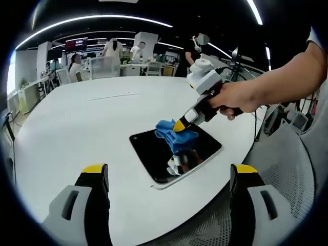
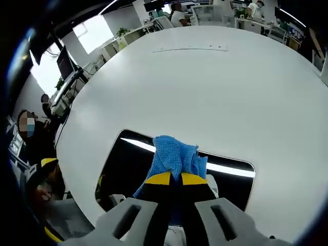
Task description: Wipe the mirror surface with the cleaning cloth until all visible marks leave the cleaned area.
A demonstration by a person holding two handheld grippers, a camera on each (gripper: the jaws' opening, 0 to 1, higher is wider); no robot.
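A dark rectangular mirror [image 1: 154,154] [image 2: 123,164] with a white rim lies flat on the white table near its front edge. A bunched blue cleaning cloth [image 1: 174,134] [image 2: 171,156] rests on the mirror's middle. My right gripper [image 1: 180,124] [image 2: 175,178], held by a person's hand, is shut on the blue cloth and presses it to the glass. My left gripper [image 1: 169,171] hovers open above the table edge, short of the mirror, with nothing between its yellow-tipped jaws.
The round white table [image 1: 92,113] [image 2: 205,82] stretches away behind the mirror. A grey mesh chair [image 1: 292,164] sits at the right. Desks, monitors and several people stand beyond the table's far edge [image 1: 113,56].
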